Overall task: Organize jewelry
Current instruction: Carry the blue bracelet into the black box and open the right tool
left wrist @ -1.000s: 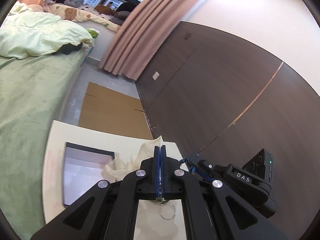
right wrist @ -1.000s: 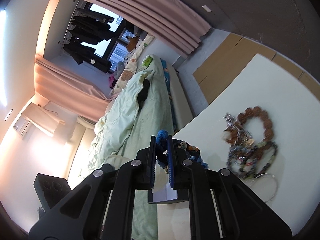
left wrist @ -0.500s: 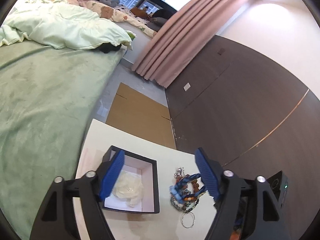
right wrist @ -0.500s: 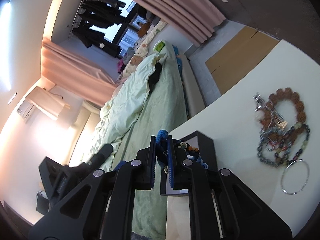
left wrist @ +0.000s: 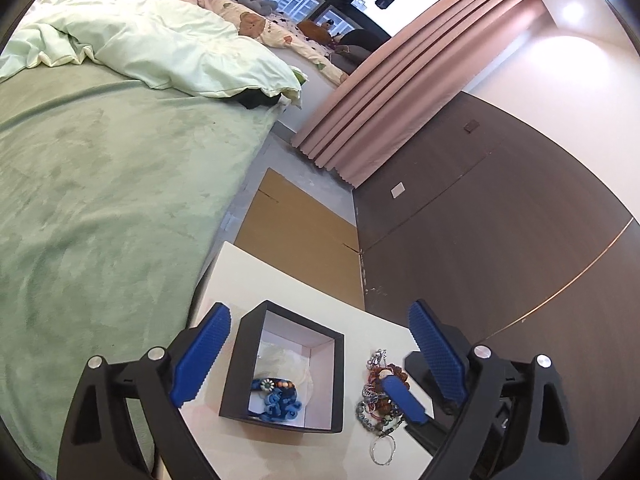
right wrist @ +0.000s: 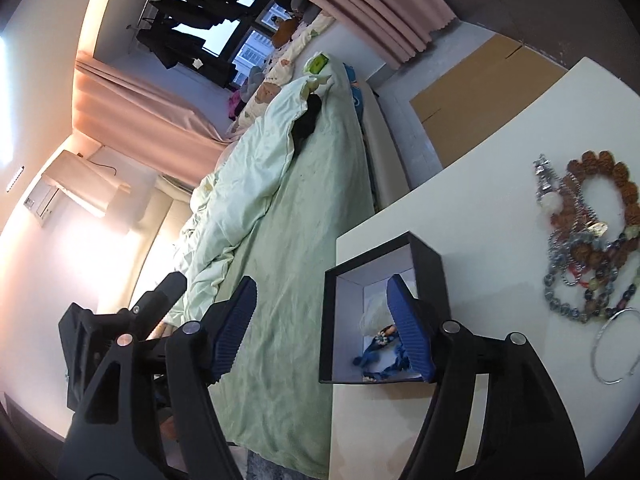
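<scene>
- Left wrist view: the left tongs (left wrist: 320, 356) stand wide, having just been opening, with nothing pressed between the pads; the black box (left wrist: 240, 364) sits between the two blue fingers (left wrist: 202, 360).
- Inside the box, on its white floor, lies a blue beaded bracelet (left wrist: 276, 398) beside a crumpled white tissue (left wrist: 286, 360).
- Right of the box, on the white table (left wrist: 280, 280), a tangle of jewelry (left wrist: 376, 396) lies loose, with a thin silver bangle (left wrist: 383, 449) at its near end.
- Right wrist view: the right tongs (right wrist: 324, 324) have just been opening too and hold nothing; one finger reaches into the box (right wrist: 432, 272), above the blue bracelet (right wrist: 380, 354).
- The jewelry pile (right wrist: 588, 240) lies right of the box, well apart from it, the bangle (right wrist: 616, 346) nearest.
- A green bed (left wrist: 100, 200) runs along the table's left side.
</scene>
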`<state>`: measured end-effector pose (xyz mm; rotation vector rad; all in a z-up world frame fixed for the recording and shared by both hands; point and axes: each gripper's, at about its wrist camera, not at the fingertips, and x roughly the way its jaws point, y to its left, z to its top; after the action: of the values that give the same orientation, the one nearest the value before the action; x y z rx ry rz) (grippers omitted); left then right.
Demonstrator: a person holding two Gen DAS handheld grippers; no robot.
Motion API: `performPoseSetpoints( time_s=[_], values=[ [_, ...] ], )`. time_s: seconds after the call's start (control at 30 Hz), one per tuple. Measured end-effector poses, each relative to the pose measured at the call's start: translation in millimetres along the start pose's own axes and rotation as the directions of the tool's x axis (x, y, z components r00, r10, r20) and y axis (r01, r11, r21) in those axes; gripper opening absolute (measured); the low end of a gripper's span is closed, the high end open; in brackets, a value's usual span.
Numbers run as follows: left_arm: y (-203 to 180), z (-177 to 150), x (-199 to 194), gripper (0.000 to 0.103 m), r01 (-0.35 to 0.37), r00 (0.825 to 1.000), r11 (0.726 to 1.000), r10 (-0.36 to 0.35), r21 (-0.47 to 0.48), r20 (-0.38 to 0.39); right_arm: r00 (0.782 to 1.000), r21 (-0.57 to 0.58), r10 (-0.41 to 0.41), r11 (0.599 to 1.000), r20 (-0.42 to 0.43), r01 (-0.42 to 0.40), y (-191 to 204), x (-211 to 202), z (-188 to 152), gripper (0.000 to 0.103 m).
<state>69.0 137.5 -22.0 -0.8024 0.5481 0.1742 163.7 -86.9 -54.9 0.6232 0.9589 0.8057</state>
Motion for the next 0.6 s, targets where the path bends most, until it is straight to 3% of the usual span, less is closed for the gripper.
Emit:
performPoseSetpoints(
  time_s=[0.5,0.6],
  values=[
    [-23,-26,9,0.088,0.017,0.997,0.996,-0.010,0.090,-0.078,0.978,0.114,-0.202,0.974,0.055,0.194,-48,-64,14,0.068],
    [-31,-34,11,0.083,0.038,0.995,0.993,-0.027,0.112,-0.095,0.972,0.135,-0.229,0.966,0.043,0.221,-61,-74,18,0.068]
  ],
)
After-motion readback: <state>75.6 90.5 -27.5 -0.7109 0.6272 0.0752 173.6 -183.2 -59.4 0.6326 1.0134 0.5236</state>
